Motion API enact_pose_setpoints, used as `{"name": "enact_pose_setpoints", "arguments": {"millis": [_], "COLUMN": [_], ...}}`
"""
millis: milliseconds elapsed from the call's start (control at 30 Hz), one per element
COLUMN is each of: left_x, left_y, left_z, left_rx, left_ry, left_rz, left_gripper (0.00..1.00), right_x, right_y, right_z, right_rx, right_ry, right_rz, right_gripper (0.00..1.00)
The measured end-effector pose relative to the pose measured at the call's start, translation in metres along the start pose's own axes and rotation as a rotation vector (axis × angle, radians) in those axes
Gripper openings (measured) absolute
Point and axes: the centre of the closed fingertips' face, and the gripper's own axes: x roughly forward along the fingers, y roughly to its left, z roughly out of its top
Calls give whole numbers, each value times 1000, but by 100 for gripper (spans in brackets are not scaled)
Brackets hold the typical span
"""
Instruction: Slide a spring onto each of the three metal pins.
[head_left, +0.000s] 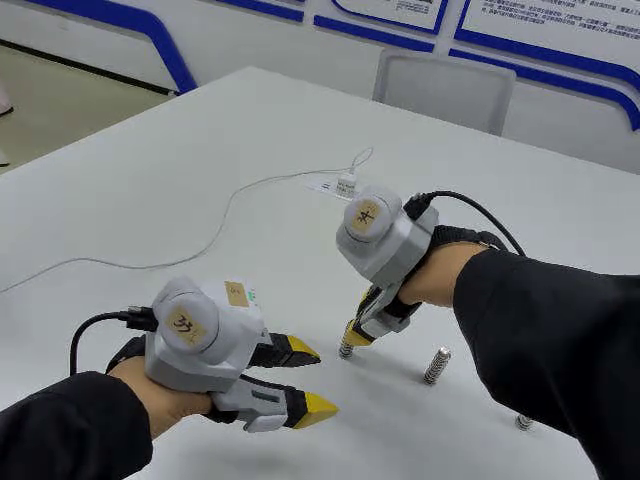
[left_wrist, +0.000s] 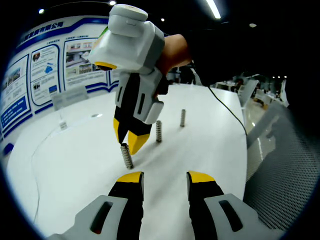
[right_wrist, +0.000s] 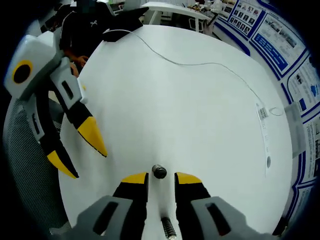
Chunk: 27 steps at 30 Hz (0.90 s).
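Note:
Three upright metal pins stand on the white table (head_left: 200, 150), each with a spring around it. My right gripper (head_left: 352, 338) points down at the nearest spring (head_left: 346, 349), its yellow tips narrowly open just above and beside the spring's top. From the right gripper view (right_wrist: 161, 178) the pin's round head (right_wrist: 159, 171) sits in the gap with space on both sides. The left gripper view shows the same spring (left_wrist: 127, 156) under the right gripper (left_wrist: 127, 137). The second spring (head_left: 436, 365) and third spring (head_left: 523, 422) stand to the right. My left gripper (head_left: 310, 380) hovers open and empty nearby.
A thin white cable (head_left: 200, 250) runs across the table to a small tag (head_left: 345, 185). A grey chair (head_left: 445, 90) stands behind the far edge. A mesh chair back (left_wrist: 285, 175) is off the table's side. A person's dark sleeves hold both grippers.

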Motion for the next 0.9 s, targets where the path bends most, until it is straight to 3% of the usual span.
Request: {"name": "enact_pose_setpoints", "arguments": {"millis": [400,633,900], "left_x": [0,0,1], "left_y": [0,0,-4], "left_z": [-2,-3,-4], "left_rx": [18,31,41], "left_ry": [19,30,39], "left_rz": [4,5,-7], "left_gripper": [35,35,36], "right_x": [-31,-58,-79], "right_y": [2,8,16], "right_z": [-10,-16,-38], "right_rx": [0,27,75], "right_ry": [-56,-124,-170], "right_rz": [-52,-86,-122], "right_gripper": [27,28,30]}}
